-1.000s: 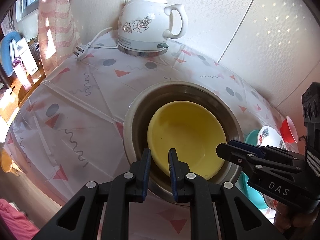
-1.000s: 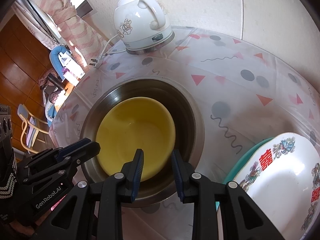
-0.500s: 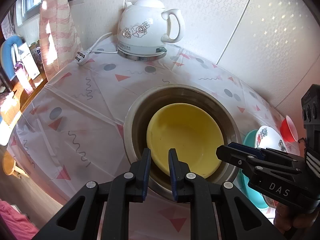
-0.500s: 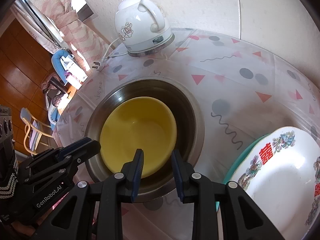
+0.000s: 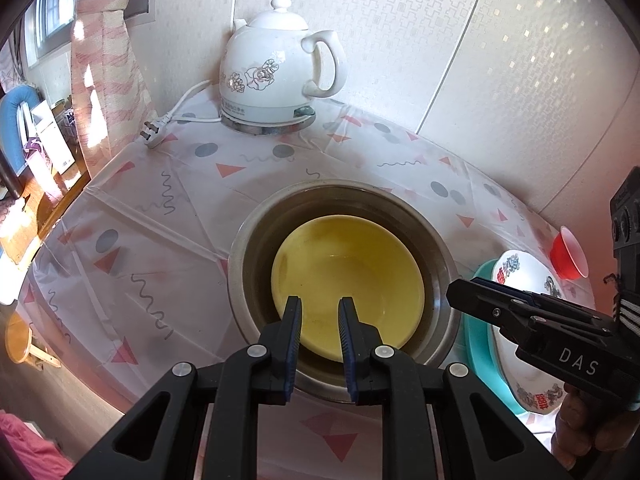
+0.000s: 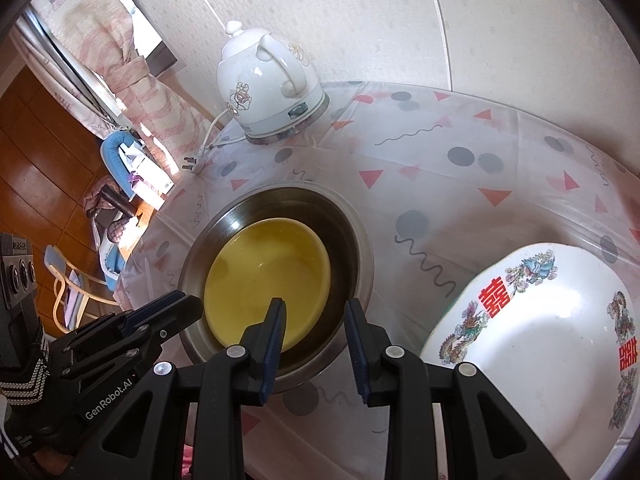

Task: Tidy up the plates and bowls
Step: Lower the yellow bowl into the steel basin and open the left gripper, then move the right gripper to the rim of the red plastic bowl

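A yellow bowl (image 5: 348, 280) sits inside a larger steel bowl (image 5: 256, 240) on the patterned tablecloth; both show in the right wrist view, the yellow bowl (image 6: 268, 280) inside the steel bowl (image 6: 356, 248). My left gripper (image 5: 319, 308) hovers over the near rim, fingers slightly apart, holding nothing. My right gripper (image 6: 316, 310) is open and empty above the steel bowl's near right rim. A white decorated plate (image 6: 552, 344) rests on a teal plate (image 5: 478, 344) at the right.
A white electric kettle (image 5: 276, 76) with a loose plug (image 5: 152, 136) stands at the back by the wall. A small red cup (image 5: 568, 252) sits at the far right. The table edge drops off at the left, with furniture below.
Both grippers have pulled back and risen a little from the bowls. The right gripper's fingers have spread wider. The bowls have not moved.
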